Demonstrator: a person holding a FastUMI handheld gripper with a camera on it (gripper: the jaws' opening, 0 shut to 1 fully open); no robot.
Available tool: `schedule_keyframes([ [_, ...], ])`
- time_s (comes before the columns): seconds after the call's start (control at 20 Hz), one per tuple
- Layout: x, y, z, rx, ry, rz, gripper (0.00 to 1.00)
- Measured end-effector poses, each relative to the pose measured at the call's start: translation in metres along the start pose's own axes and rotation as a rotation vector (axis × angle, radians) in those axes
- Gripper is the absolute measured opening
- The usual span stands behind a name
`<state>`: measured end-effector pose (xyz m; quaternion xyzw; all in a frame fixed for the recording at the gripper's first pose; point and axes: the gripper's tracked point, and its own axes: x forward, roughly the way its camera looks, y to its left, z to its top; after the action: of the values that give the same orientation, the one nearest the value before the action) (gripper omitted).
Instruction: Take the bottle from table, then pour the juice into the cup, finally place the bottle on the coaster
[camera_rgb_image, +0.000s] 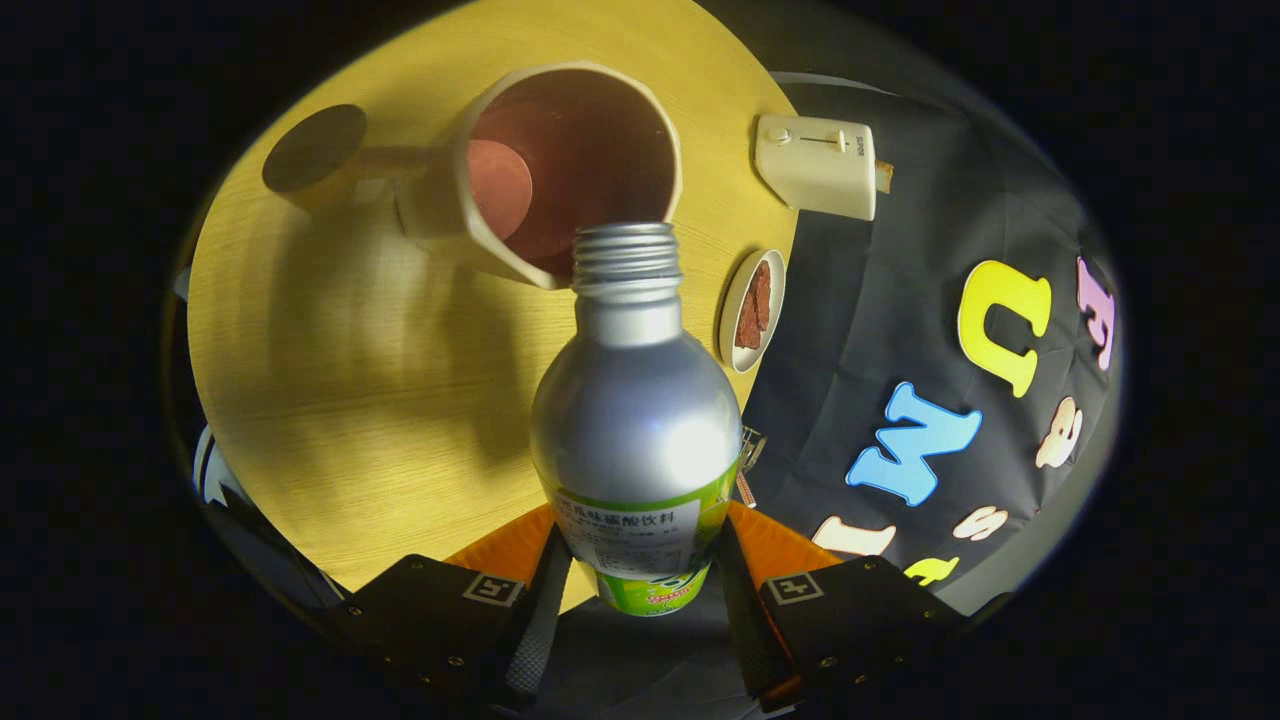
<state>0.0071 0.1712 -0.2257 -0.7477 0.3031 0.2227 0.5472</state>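
Before you, largest first: the table (330, 400), round, pale wood grain, lit from above and carrying long soft shadows. Next, the bottle (635, 420), silver metal with a green and white label band low on its body, cap off, threaded neck bare; it sits between your fingers and points forward, tilted so its open mouth meets the near rim of the cup. You have the gripper (635, 590) clamped on it, one finger pressing each side of the labelled lower part. Then the cup (560, 165), a cream mug with a reddish-brown inside, lying just beyond the bottle's mouth, its handle turned away from the fingers toward the coaster; whether liquid is running you cannot tell. Then a cream box (818, 165) with a slider on its face, at the table's edge beside the cup, apart from it. Then the coaster (313, 148), a dark round disc on the table just past the cup's handle, nothing on it. Smallest, a white dish (752, 308) holding reddish-brown pieces, at the table's edge beside the bottle's neck.
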Motion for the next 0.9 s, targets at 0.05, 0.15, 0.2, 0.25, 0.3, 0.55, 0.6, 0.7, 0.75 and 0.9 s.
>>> schedule_keyframes([
  [0.05, -0.001, 0.000, 0.001, -0.007, -0.001, -0.001, 0.73],
  [0.15, -0.001, -0.001, 0.000, -0.020, 0.009, 0.001, 0.73],
  [0.2, -0.001, -0.003, 0.000, -0.028, 0.011, -0.001, 0.73],
  [0.25, -0.001, -0.004, 0.000, -0.040, 0.016, -0.001, 0.73],
  [0.3, -0.003, -0.005, 0.000, -0.047, 0.016, -0.002, 0.73],
  [0.55, -0.007, -0.009, 0.001, -0.077, 0.022, -0.006, 0.73],
  [0.6, -0.008, -0.009, 0.001, -0.085, 0.025, -0.008, 0.73],
  [0.7, -0.010, -0.009, 0.002, -0.091, 0.026, -0.006, 0.73],
  [0.75, -0.010, -0.009, 0.000, -0.096, 0.034, -0.002, 0.73],
  [0.9, -0.011, -0.008, -0.002, -0.112, 0.046, 0.007, 0.73],
])
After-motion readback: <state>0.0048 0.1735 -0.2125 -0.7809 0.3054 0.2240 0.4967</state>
